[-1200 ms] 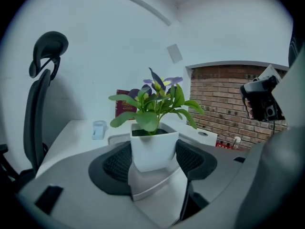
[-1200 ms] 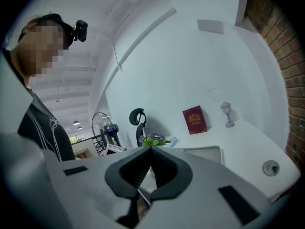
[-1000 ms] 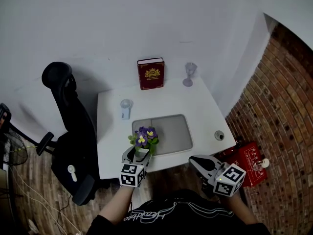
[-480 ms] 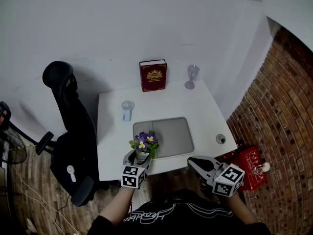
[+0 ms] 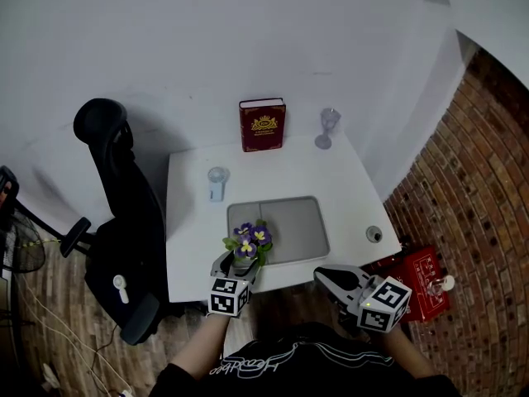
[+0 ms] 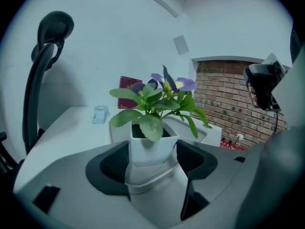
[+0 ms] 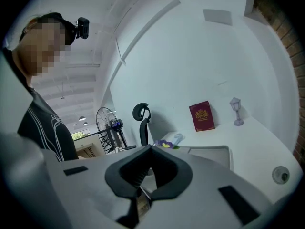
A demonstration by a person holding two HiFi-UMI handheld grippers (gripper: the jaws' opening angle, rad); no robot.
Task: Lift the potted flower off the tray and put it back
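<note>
The potted flower (image 5: 248, 240), purple blooms and green leaves in a white square pot (image 6: 152, 147), sits between the jaws of my left gripper (image 5: 238, 263). Both dark pads (image 6: 112, 163) press on the pot's sides. In the head view the plant hangs over the front left corner of the grey tray (image 5: 289, 222). My right gripper (image 5: 322, 273) hovers off the table's front edge, to the right, shut and with nothing in it. In the right gripper view its tips (image 7: 151, 149) meet, with the tray (image 7: 209, 152) and the flower (image 7: 165, 143) beyond them.
A red book (image 5: 263, 125) stands at the table's back edge beside a small clear lamp (image 5: 327, 128). A small white device (image 5: 216, 182) lies left of the tray, and a round object (image 5: 374, 234) to its right. A black office chair (image 5: 124, 222) stands on the left; a red box (image 5: 417, 284) sits by the brick wall.
</note>
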